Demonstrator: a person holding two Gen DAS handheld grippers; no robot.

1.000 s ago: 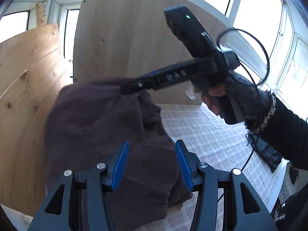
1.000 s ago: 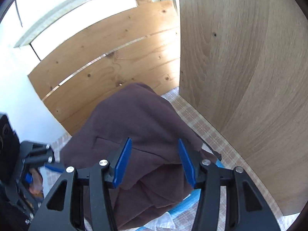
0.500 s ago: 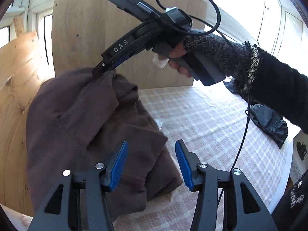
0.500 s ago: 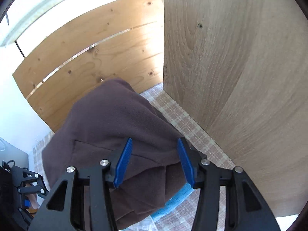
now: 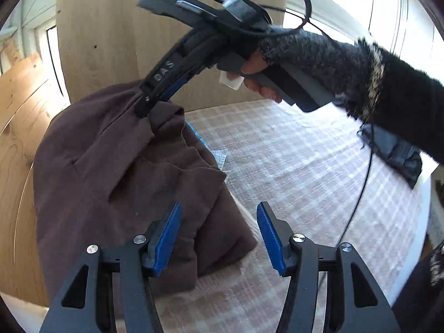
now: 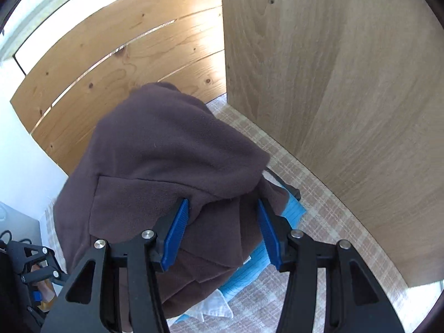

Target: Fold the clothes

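1. 2 wooden panels (image 6: 333, 83) are standing upright at the back of the checked worktop (image 5: 305, 166), boxing in the far corner, while a dark bundle (image 5: 399, 152) is lying near the worktop's right edge, well apart from the clothes.
2. A light blue cloth (image 6: 291, 211) and a white cloth (image 6: 213, 308) are peeking out from under the brown garment (image 5: 111, 180), which is sitting heaped in the corner against the slatted panel.
3. The garment, a soft fleece-like brown piece with a visible seam and deep folds, is being held up at its top edge, the rest draping down onto the worktop.
4. The right hand-held gripper (image 5: 143, 108), gripped by a hand (image 5: 258, 75) in a fingerless knitted glove, is appearing to pinch that top edge; its own camera is showing blue pads apart around the cloth, so its state cannot be told.
5. The left hand-held gripper (image 5: 219, 238) is hovering with jaws wide, holding nothing, just above the garment's lower fold.
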